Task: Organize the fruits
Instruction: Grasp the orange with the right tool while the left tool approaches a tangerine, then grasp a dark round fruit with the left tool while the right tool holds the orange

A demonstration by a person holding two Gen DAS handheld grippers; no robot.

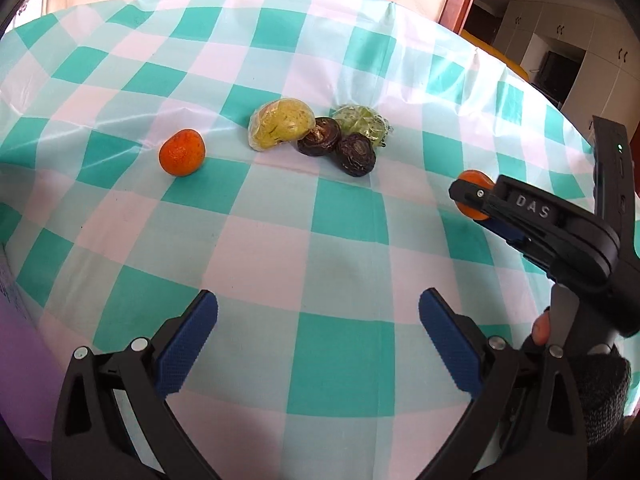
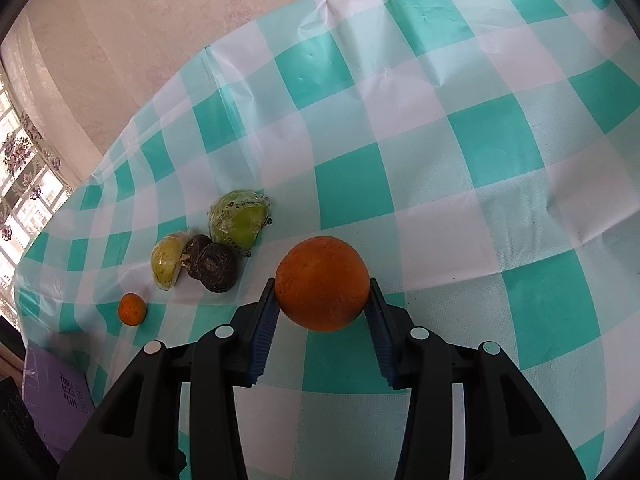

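Gripping the big orange (image 2: pixel 322 283) between its two blue pads, the right gripper (image 2: pixel 322 312) has the fruit pinched at the very fingertips, centre of the right wrist view — and that is the worry. The hold sits on the round flanks of the fruit, so any tilt or jolt could roll it out forward onto the cloth. Should it drop, it may well roll towards the cluster at centre left: two wrapped green fruits (image 2: pixel 238 220), two dark brown fruits (image 2: pixel 212 262) touching them, and a small orange (image 2: pixel 131 309) standing apart at lower left.

The left gripper (image 1: pixel 318 334) hangs at the bottom of its own view with jaws spread wide and nothing between them. It points at bare cloth, and a careless swing could knock the pile in the upper middle.

The tablecloth (image 2: pixel 480 140) is thin, glossy plastic in teal and white checks, creased and puckered — slippery footing for round fruit. A pale wall shows at upper left, a patterned curtain (image 2: pixel 20 168) on the left edge, a purple box (image 2: pixel 60 392) at lower left, and cupboards (image 1: pixel 560 40) at upper right of the left view
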